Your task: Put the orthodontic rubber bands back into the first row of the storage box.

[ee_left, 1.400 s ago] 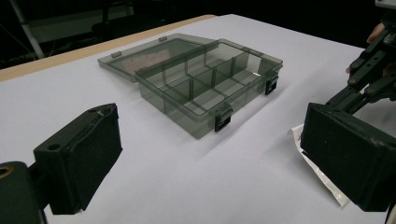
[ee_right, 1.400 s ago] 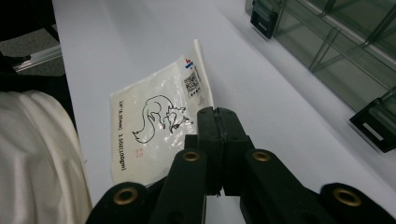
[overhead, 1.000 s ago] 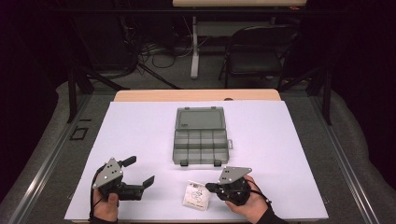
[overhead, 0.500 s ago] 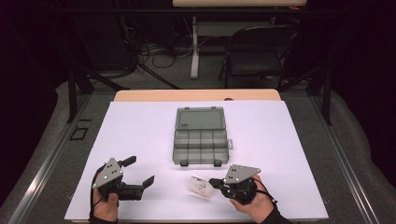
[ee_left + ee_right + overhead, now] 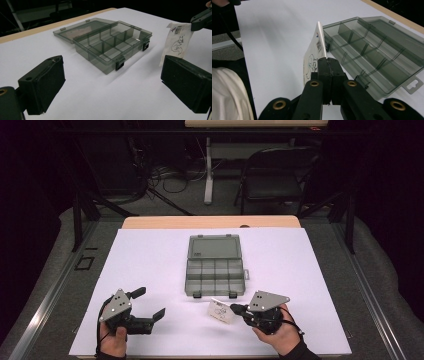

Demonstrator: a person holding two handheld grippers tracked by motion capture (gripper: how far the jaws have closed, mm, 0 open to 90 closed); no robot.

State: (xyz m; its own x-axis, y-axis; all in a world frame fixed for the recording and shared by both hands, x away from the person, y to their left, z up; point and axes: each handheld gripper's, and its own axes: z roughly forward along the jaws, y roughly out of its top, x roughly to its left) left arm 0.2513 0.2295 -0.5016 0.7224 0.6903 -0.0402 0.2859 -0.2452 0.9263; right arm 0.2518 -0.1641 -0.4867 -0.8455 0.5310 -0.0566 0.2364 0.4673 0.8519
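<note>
Since the earlier frames the right claw (image 5: 234, 309) has lifted the sachet (image 5: 220, 310) off the worktop (image 5: 150, 255); the left claw (image 5: 148, 303) has barely shifted.

High view: the sachet hangs clamped in the right claw, just near of the open box (image 5: 215, 265) at mid-worktop. The left claw sits near left, jaws apart, holding nothing.

Left gripper view: both jaws stand wide apart; beyond them lie the box (image 5: 105, 42) and, at right, the raised sachet (image 5: 177, 41).

Right gripper view: the jaws are pressed together on the sachet's (image 5: 313, 53) edge, the box (image 5: 374, 52) to the right
</note>
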